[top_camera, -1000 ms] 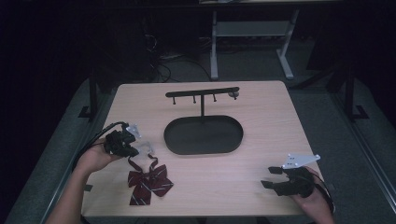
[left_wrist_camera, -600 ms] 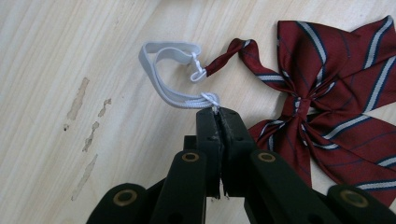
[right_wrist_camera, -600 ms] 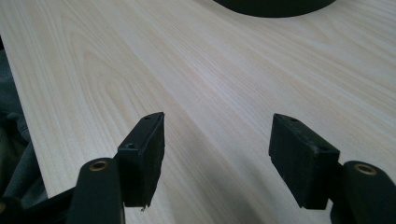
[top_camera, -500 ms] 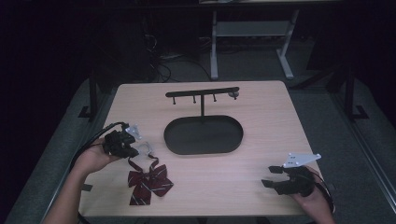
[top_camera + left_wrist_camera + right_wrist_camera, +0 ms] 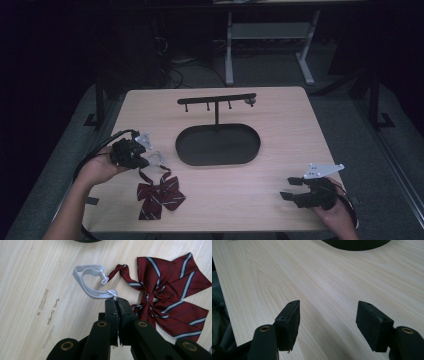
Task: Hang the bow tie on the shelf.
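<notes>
On the pale wood-grain worktop (image 5: 280, 150) lies a dark red bow tie with white and navy stripes (image 5: 159, 195), near the front left edge, its thin white elastic neck band (image 5: 87, 281) looping out from the knot toward the worktop's middle. The left hand-held gripper (image 5: 116, 301) has its two black jaws pressed together on the end of that white band, right at the small knotted tip, with the bow itself lying flat just beside the jaws. In the high view the left hand-held gripper (image 5: 131, 152) sits just behind the bow tie, held by the person's left hand (image 5: 97, 170). Behind it, at the centre of the worktop, stands a black oval tray (image 5: 218, 145) with a slim black T-shaped hanger bar (image 5: 216, 99) rising from its far edge. The right hand-held gripper (image 5: 295, 189) hovers near the front right corner, well apart from the bow tie; its jaws stand wide apart over bare wood and grip nothing.
</notes>
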`<state>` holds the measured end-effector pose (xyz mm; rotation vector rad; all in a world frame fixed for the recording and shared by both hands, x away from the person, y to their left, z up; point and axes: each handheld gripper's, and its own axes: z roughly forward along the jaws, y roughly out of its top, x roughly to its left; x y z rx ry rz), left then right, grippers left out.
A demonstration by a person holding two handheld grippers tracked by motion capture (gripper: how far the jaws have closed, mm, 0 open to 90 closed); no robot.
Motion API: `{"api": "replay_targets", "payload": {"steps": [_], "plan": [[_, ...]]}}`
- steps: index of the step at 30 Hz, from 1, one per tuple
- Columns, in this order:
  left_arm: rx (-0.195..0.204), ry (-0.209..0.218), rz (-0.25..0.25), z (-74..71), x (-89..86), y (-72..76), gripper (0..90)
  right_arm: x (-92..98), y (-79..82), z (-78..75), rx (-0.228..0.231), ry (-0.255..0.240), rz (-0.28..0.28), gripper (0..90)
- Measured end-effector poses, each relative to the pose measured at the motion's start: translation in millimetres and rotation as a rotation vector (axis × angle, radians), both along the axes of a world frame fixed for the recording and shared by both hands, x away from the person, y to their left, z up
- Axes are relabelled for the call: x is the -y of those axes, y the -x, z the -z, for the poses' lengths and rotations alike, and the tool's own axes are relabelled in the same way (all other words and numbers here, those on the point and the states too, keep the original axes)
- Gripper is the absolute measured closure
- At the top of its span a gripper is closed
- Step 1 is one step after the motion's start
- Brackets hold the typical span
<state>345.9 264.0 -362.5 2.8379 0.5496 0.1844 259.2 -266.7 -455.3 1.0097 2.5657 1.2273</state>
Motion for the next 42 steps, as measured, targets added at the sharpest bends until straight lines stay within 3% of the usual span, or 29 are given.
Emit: {"api": "replay_targets", "payload": {"steps": [11,42], "plan": [[-0.008,0.013,0.019,-6.4,4.2,3.2,87.7,0.3,-0.7,0.1,-0.001,-0.004,0.003,35.5],[0.020,-0.027,0.099,-41.7,17.0,8.5,87.6,2.5,-0.3,-0.7,0.001,-0.012,0.018,35.5]]}}
